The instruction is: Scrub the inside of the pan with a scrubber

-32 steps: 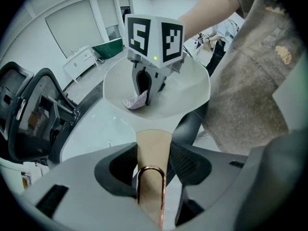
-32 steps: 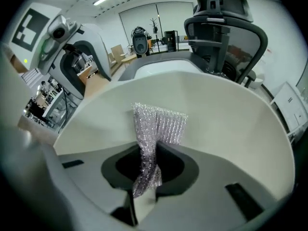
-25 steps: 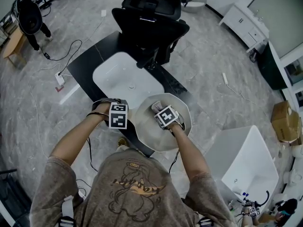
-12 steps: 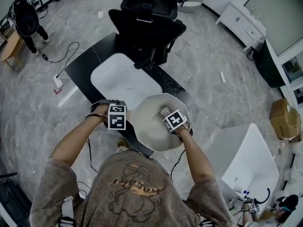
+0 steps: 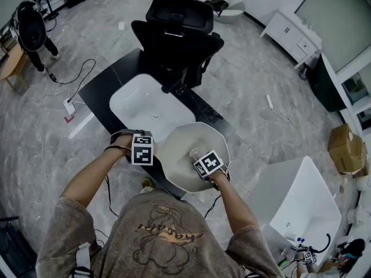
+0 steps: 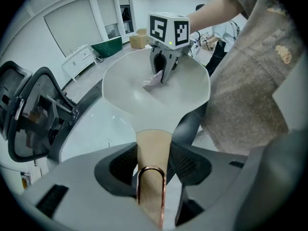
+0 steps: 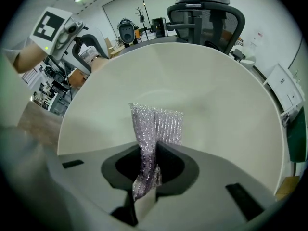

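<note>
A cream pan (image 5: 181,158) is held over the black counter's near edge. My left gripper (image 5: 155,152) is shut on its tan handle (image 6: 153,150), which ends in a copper loop. In the left gripper view the handle fills the gap between the jaws of the left gripper (image 6: 153,160). My right gripper (image 5: 197,155) is shut on a silvery mesh scrubber (image 7: 158,126). It holds the scrubber (image 5: 194,153) against the pan's inside (image 7: 207,90), near the middle. The left gripper view shows the right gripper (image 6: 163,73) pointing down into the pan (image 6: 134,95).
A white sink basin (image 5: 145,104) is set in the black counter (image 5: 101,77) just beyond the pan. A black office chair (image 5: 177,30) stands behind it. A white tub (image 5: 301,204) sits on the floor at the right, and cables (image 5: 78,77) lie at the left.
My right gripper has dragged the scrubber from the pan's far side, round to the right, then back toward me. The left gripper has kept its hold on the handle.
</note>
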Motion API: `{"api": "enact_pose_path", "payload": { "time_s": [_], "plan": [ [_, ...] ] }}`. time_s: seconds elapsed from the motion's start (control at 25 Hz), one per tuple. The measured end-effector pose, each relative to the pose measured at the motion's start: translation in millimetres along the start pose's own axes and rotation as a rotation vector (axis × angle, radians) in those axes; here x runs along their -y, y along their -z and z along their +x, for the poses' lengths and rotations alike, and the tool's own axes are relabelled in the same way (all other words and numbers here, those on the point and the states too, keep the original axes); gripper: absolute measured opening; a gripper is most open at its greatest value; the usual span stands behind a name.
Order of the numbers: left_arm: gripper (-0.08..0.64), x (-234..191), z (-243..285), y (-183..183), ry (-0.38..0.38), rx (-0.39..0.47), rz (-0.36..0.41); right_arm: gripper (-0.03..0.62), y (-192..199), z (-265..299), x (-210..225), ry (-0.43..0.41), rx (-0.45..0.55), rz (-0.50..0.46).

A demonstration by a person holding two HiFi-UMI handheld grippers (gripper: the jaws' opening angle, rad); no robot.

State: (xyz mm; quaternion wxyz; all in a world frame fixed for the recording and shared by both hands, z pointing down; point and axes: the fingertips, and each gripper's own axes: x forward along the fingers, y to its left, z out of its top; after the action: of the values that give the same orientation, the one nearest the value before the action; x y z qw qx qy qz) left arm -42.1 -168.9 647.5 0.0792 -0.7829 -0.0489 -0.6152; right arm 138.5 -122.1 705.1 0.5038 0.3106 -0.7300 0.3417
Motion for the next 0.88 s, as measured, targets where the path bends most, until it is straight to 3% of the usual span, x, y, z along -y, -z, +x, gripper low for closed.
{"api": "enact_pose_path", "payload": {
  "time_s": [0.36,0.56,0.88],
  "plan": [
    [0.224,0.9,-1.4,-1.2,-0.003,-0.015,-0.007,0.083,-14.4,10.6,-68.1,-0.177,0.037,-0.05],
    [0.224,2.6,-5.1,-3.4,-0.004,-0.017,-0.011,0.083,-18.0,8.4,-110.5,-0.329,0.041,-0.106],
    [0.224,2.9,-4.7,-3.9,-0.029,0.0,-0.017,0.083,-19.0,5.7,-107.7,-0.372,0.078,-0.068]
  ]
}}
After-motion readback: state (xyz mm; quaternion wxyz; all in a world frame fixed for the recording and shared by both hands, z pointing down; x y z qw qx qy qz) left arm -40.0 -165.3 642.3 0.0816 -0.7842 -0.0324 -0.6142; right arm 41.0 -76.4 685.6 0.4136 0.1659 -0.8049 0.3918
